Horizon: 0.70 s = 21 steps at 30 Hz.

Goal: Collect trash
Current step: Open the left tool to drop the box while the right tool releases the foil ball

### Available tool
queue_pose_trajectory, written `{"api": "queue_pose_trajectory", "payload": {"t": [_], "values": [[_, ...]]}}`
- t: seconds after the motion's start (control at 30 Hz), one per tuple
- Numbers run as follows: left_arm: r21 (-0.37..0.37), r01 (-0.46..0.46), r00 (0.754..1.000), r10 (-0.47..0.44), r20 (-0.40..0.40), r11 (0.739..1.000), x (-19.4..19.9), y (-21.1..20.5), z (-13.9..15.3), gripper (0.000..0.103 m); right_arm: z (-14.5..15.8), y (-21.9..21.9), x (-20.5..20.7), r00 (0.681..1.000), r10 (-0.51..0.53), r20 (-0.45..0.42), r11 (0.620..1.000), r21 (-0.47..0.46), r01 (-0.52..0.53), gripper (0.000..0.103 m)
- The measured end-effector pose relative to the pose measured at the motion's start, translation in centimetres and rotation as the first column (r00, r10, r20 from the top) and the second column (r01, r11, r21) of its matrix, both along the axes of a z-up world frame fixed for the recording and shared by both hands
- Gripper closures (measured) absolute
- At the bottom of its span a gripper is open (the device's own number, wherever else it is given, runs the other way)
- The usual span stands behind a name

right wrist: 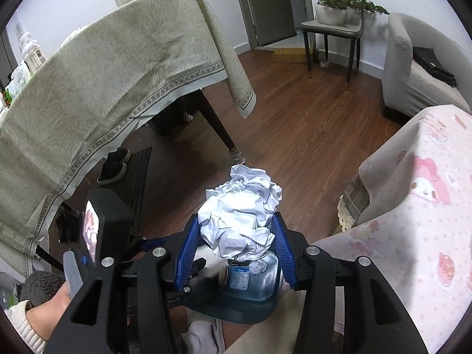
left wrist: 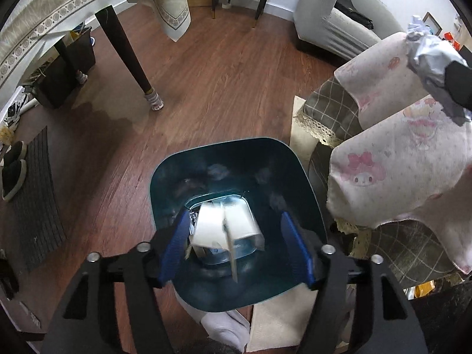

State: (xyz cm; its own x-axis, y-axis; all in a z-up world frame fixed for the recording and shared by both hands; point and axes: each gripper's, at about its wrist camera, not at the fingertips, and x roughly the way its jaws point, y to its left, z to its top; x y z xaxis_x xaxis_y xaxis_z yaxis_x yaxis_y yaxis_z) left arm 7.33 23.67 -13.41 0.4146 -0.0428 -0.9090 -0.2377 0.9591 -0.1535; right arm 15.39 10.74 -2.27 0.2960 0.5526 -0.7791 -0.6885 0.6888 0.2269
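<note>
Living room with a dark red-brown wood plank floor (left wrist: 224,67). A table draped in a pale green leaf-patterned tablecloth (right wrist: 97,82) with a ringed border stands to the left; its dark tapered leg (left wrist: 124,50) wears a striped sock at the foot. A grey upholstered sofa (left wrist: 321,20) sits at the far side, and a grey chair (right wrist: 333,26) carrying a white planter of greenery stands by the door. Dark slippers (left wrist: 13,168) rest on a ribbed grey mat (left wrist: 38,200) at the left.

A dark teal, square-mouthed plastic waste bin (left wrist: 165,177) stands on the floor directly below the left gripper (left wrist: 236,236). Its blue-padded fingers are spread apart and touch nothing. Between them, a white folded paper carton (left wrist: 224,227) lies within the bin's mouth, clear of both pads; whether it rests on the bottom cannot be told.

The right gripper (right wrist: 237,233) is clenched on a large ball of crumpled white paper (right wrist: 242,215), pads pressing both sides. It hangs above the bin, just beside the left gripper. In the right wrist view a small paper wad (right wrist: 259,267) lies inside the bin.

Close on the right, a pink cartoon-print fabric (left wrist: 398,159) over a checked, lace-edged cloth (left wrist: 330,103) crowds the bin's right rim.
</note>
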Motion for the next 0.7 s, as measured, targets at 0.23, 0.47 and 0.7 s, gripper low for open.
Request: {"api": "queue_pose_trajectory", "payload": {"t": [0.23, 0.47, 0.7], "values": [[-0.003, -0.005, 1.0, 0.005, 0.019, 1.0, -0.5, 0.5, 0.6, 0.032, -1.3, 0.7, 0.1, 1.0, -0.001, -0.016, 0.999, -0.038, 0.001, 0.053], [-0.003, -0.039, 0.996, 0.039, 0.08, 0.999, -1.5, 2.0, 2.7, 0.03, -3.6, 1.5, 0.5, 0.999, -0.003, -0.051, 0.996, -0.092, -0.002, 0.053], [-0.006, -0.074, 0.984, 0.074, 0.16, 0.997, -2.8, 3.2, 5.6, 0.03, -5.8, 3.4, 0.1, 0.995, 0.024, -0.092, 0.99, -0.137, -0.036, 0.053]]}}
